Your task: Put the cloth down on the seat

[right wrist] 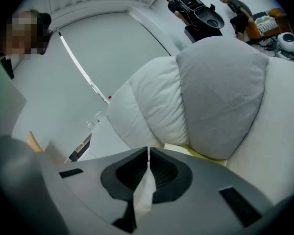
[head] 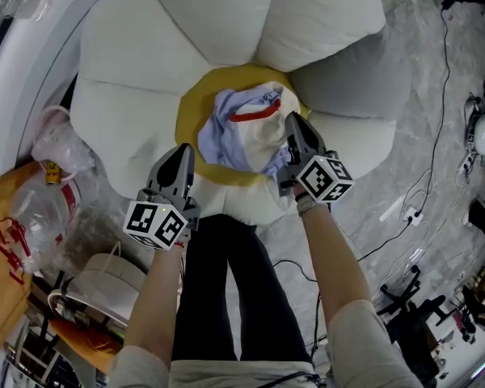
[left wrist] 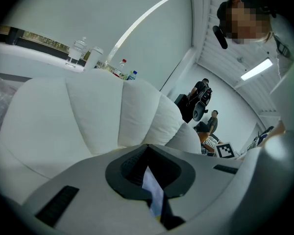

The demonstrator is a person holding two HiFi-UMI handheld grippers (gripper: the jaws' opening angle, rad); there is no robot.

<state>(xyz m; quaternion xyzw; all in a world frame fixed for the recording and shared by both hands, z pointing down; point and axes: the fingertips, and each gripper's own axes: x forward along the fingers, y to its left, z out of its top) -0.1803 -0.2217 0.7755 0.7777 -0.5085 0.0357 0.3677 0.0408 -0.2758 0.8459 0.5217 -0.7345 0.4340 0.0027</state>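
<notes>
Left gripper (head: 183,155) is clenched on a corner of the crumpled pale blue and white fabric cloth with red trim (head: 246,132); a blue strip of it sits pinched between the jaws (left wrist: 153,192). Right gripper (head: 294,126) is clamped on the cloth's opposite edge, with a white fold trapped between the closed pads (right wrist: 144,192). The cloth is bunched over the yellow round centre pad (head: 196,103) of the white flower-shaped cushioned seat (head: 137,79), between both grippers. One grey petal cushion (head: 347,79) lies just beyond the right gripper.
</notes>
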